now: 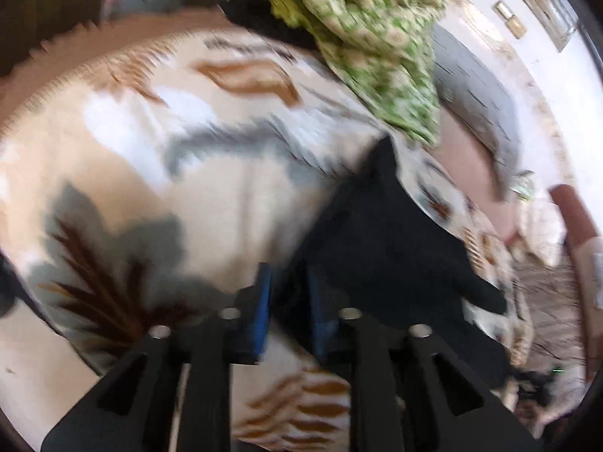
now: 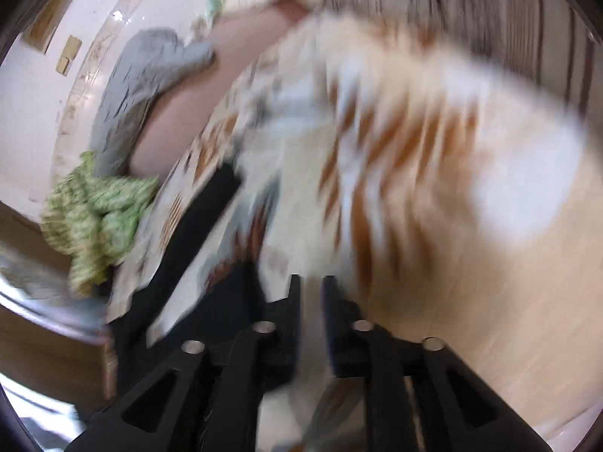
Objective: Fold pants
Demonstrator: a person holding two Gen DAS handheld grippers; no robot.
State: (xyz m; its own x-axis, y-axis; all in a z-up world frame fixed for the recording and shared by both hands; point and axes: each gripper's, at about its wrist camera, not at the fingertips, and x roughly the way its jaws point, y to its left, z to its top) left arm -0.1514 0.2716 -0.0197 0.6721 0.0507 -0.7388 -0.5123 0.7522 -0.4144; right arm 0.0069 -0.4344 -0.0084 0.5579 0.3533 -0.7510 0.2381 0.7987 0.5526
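Here we see the black pants lying on a patterned blanket spread over a bed, with a green-and-cream printed cloth bunched at the far edge. Our left gripper has its jaws drawn narrow around a fold of the pants, dark fabric filling the gap between the blue pads. Our right gripper hovers over the blanket, its jaws a narrow slot with pale cloth showing through and nothing gripped; the pants trail off to its left. Both views are motion-blurred.
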